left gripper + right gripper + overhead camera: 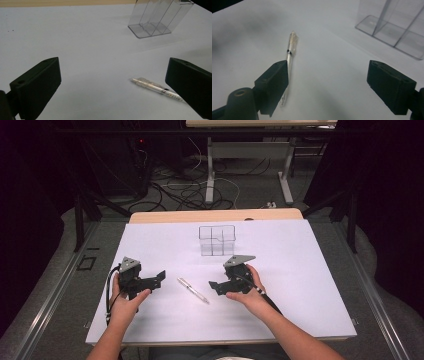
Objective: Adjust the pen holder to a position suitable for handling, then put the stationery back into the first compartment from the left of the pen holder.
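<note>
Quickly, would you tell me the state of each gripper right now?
Left gripper: open, holding nothing.
Right gripper: open, holding nothing; pen lies beside one jaw.

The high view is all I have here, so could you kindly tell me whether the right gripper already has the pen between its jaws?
Observer: Not yet. In the right gripper view the pen lies flat on the white table, its near end passing behind one jaw of the right gripper, whose jaws stand wide apart with nothing gripped.
Operator: Thank you. And is the left gripper open too?
Observer: Yes. In its own view the left gripper has its jaws spread, the pen lying near one of them, untouched.
Operator: Is anything in the clear container?
Observer: The left gripper view shows the clear container with inner dividers and the visible compartments empty.
</note>
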